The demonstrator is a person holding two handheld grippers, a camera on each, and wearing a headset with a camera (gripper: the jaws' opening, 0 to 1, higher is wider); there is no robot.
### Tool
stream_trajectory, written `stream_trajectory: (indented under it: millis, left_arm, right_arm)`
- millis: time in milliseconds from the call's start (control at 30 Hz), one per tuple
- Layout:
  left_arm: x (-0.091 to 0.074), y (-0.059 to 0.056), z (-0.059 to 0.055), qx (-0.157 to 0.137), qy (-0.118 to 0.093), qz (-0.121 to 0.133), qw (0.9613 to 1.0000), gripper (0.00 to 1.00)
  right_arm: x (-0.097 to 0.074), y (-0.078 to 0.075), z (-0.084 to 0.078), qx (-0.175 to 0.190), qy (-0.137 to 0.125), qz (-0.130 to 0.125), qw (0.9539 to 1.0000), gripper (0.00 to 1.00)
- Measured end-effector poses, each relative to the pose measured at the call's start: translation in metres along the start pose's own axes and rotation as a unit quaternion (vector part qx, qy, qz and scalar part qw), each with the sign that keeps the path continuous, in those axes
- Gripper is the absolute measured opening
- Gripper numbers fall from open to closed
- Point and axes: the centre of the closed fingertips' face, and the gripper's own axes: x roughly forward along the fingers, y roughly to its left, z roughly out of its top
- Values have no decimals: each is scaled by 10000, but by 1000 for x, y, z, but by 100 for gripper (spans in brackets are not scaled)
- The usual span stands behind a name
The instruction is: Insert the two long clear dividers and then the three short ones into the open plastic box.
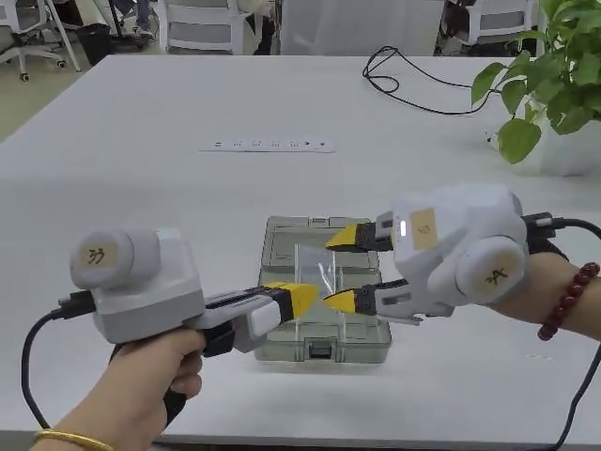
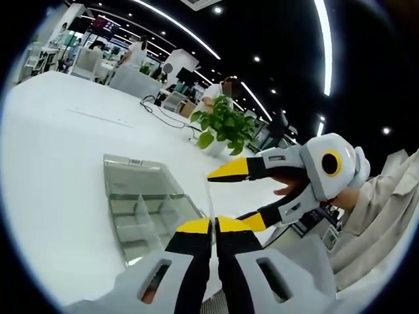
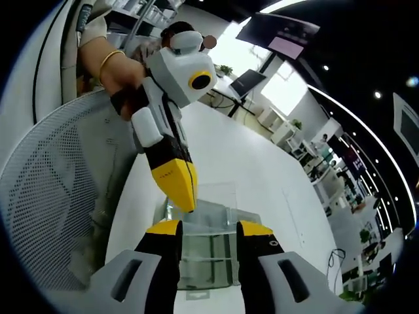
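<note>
The open clear plastic box (image 1: 282, 235) lies on the white table, lid flat behind it; it also appears as the box (image 2: 131, 171) and the box (image 3: 196, 261). Clear partitions (image 2: 141, 210) stand inside it. My left gripper (image 1: 299, 299) is shut on a clear divider (image 1: 317, 271), held upright over the box. In its own view the left gripper (image 2: 213, 226) pinches the divider (image 2: 208, 196) seen edge-on. My right gripper (image 1: 341, 269) is open, one yellow tip above and one below the divider's right side. The right gripper (image 3: 211, 229) faces the divider (image 3: 219, 196) just ahead of its gap.
A white power strip (image 1: 269, 145) lies beyond the box. At the far right stand a potted plant (image 1: 554, 85) and a black cable (image 1: 413, 89). Office chairs (image 1: 202, 23) line the table's far edge. The table's near edge is close below my hands.
</note>
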Motion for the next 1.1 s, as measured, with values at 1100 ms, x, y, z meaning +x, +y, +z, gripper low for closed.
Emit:
stream_trajectory:
  millis: [1100]
  left_arm:
    - [-3,1,-24,2785,1015,-197,9549,0]
  right_arm:
    - [-13,20,10,886,-618,1012,9890,26]
